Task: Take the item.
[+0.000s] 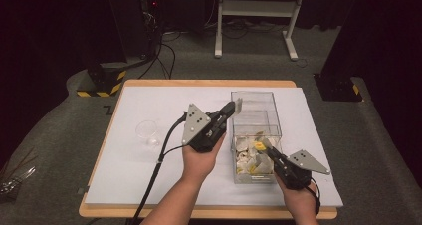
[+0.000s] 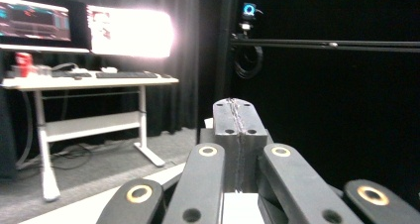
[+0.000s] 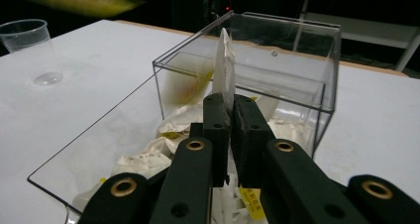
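Left hand-held gripper [image 1: 232, 108] over clear box [image 1: 255, 135], right hand-held gripper [image 1: 266, 146] inside, cup [image 1: 148, 131] left

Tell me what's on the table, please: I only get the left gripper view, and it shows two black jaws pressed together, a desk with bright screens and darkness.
Observer: A clear plastic box stands on the white table top, holding a heap of white paper packets.
Operator: Is the other hand doing anything?
Observer: The right gripper is over that box, shut on a flat white sachet that stands on edge between its jaws.
Operator: Anything else out there?
Observer: A clear plastic cup stands upright, left of the box and apart from it.
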The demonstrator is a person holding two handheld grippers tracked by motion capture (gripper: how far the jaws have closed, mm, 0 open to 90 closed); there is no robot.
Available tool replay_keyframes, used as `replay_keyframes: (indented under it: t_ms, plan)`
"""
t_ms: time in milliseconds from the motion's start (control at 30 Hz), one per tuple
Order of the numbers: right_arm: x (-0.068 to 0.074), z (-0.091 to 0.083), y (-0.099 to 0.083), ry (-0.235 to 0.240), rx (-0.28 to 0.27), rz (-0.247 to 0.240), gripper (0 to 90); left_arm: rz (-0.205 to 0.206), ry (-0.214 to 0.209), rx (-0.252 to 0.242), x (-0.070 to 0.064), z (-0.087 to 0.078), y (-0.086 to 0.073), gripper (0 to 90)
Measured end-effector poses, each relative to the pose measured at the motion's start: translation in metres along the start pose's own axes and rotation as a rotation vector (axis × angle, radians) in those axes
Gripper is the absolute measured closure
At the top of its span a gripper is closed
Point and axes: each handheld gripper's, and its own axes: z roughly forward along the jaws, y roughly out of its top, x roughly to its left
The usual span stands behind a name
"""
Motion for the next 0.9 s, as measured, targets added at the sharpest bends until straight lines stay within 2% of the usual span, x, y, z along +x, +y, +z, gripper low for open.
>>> replay_keyframes:
  t_ms: [100,267,300,333,567,700,900]
  plan:
    - [-0.006,-0.003,0.0,-0.012,-0.006,0.014,85.9,-0.005,0.036,-0.011,0.013,-0.011,0.004,90.0]
    - [-0.009,-0.005,0.0,-0.019,-0.004,0.014,85.8,0.003,0.064,-0.008,0.024,-0.02,0.005,90.0]
    - [-0.009,-0.005,0.001,-0.018,-0.002,0.012,85.8,-0.054,0.063,-0.04,0.023,-0.02,0.005,90.0]
    - [-0.009,-0.005,0.001,-0.011,0.006,0.012,85.6,0.001,0.084,-0.006,0.033,-0.027,0.006,90.0]
    - [-0.004,-0.002,0.002,0.001,0.018,0.008,84.4,-0.005,0.125,0.002,0.051,-0.041,0.002,90.0]
    - [-0.003,0.0,0.001,0.008,0.022,0.019,79.9,-0.005,0.155,0.01,0.064,-0.052,-0.001,90.0]
    - [-0.003,0.001,0.0,0.003,0.03,0.014,79.8,-0.008,0.176,0.014,0.074,-0.06,-0.004,90.0]
